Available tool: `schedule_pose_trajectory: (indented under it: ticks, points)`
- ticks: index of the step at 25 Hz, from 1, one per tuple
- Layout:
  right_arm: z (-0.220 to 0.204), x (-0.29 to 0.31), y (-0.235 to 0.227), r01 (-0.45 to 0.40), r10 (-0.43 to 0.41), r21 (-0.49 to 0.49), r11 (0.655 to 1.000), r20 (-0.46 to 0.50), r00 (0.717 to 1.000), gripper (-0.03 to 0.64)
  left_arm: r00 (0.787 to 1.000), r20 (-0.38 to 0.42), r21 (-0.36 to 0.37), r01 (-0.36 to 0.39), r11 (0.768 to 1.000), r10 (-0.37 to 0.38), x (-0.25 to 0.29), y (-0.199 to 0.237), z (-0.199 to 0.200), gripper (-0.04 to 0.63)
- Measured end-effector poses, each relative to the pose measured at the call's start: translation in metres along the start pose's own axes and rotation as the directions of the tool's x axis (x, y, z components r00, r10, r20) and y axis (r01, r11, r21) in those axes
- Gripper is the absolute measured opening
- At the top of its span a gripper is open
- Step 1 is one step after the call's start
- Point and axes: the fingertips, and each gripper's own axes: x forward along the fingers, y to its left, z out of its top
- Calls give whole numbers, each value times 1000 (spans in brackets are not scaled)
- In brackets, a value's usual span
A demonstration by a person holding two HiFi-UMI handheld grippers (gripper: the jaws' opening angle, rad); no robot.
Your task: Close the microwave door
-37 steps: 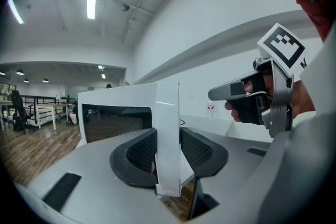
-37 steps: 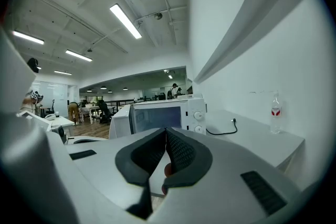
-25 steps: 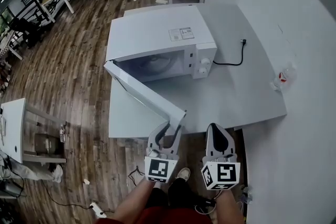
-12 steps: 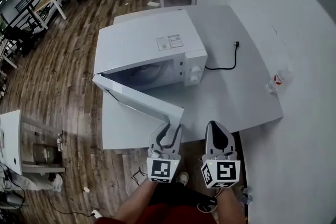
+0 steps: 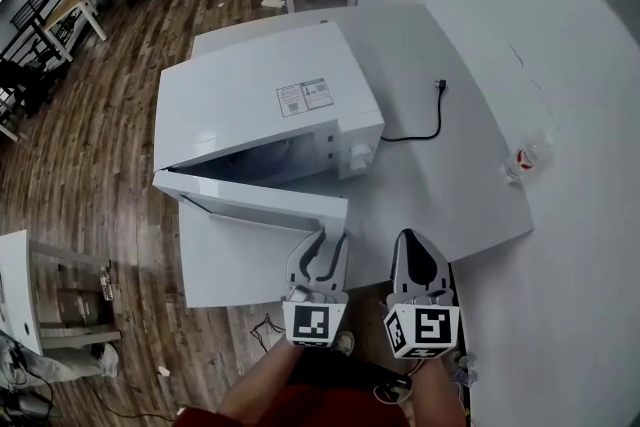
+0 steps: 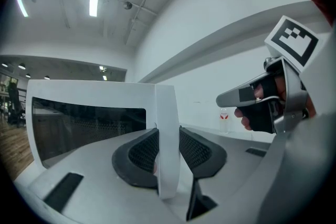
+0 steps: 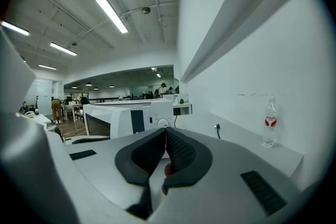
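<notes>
A white microwave [image 5: 265, 100] stands on the grey table [image 5: 450, 195], its door [image 5: 260, 203] partly open and angled out towards me. My left gripper [image 5: 328, 240] holds the door's free edge: in the left gripper view the white edge [image 6: 167, 139] stands between the dark pads [image 6: 142, 152], which touch it on both sides. Those jaws have just been closing on that edge. My right gripper [image 5: 411, 243] hovers just right of the left one at the table's near edge, shut and empty, with its pads [image 7: 178, 152] meeting.
A black power cable [image 5: 420, 127] lies on the table to the right of the microwave. A small water bottle [image 5: 520, 160] stands near the table's right edge by the white wall. Wooden floor and other desks lie to the left and beyond.
The door has swung from a wide angle to a shallow one, closer to the microwave's front. The left gripper has stayed on its free edge, with the right gripper beside it.
</notes>
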Motion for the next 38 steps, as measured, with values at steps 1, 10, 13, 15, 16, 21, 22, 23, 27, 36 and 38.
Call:
schedule_pose_trajectory:
  ticks: [1, 10, 13, 15, 16, 21, 22, 23, 27, 36, 38]
  points:
    - [0, 4, -3, 4, -4, 1, 1000, -3, 1000, 28, 1000, 10, -8, -3, 1000, 3, 6, 1, 3, 135]
    - [1, 44, -22, 33, -33, 14, 999, -15, 999, 28, 999, 48, -37, -12, 999, 14, 51, 17, 14, 133]
    - [-1, 56, -25, 37, -37, 15, 999, -21, 999, 28, 999, 45, -40, -6, 999, 8, 65, 22, 14, 130]
    - [-2, 64, -26, 38, -38, 15, 999, -23, 999, 28, 999, 39, -46, -3, 999, 5, 74, 26, 14, 130]
    - [-1, 68, -26, 40, -39, 15, 999, -24, 999, 28, 999, 38, -50, -2, 999, 4, 78, 28, 14, 127]
    - [1, 83, -29, 56, -56, 20, 998, -31, 998, 28, 999, 41, -40, 0, 999, 1, 97, 41, 15, 120]
    - [1, 86, -30, 59, -58, 19, 998, -31, 998, 28, 999, 45, -51, -2, 999, 4, 100, 43, 16, 118]
    - [1, 89, -31, 61, -60, 17, 998, -31, 998, 28, 999, 51, -64, -4, 998, 7, 103, 45, 17, 118]
    - [2, 99, -35, 69, -69, 11, 998, -32, 997, 28, 998, 58, -53, 18, 998, -15, 107, 46, 19, 115]
    - [10, 120, -32, 81, -81, 2, 997, -37, 996, 28, 999, 48, -108, 29, 994, -24, 124, 59, 18, 108]
    - [11, 122, -31, 82, -82, -1, 997, -37, 996, 28, 998, 57, -108, 35, 994, -29, 126, 61, 19, 100]
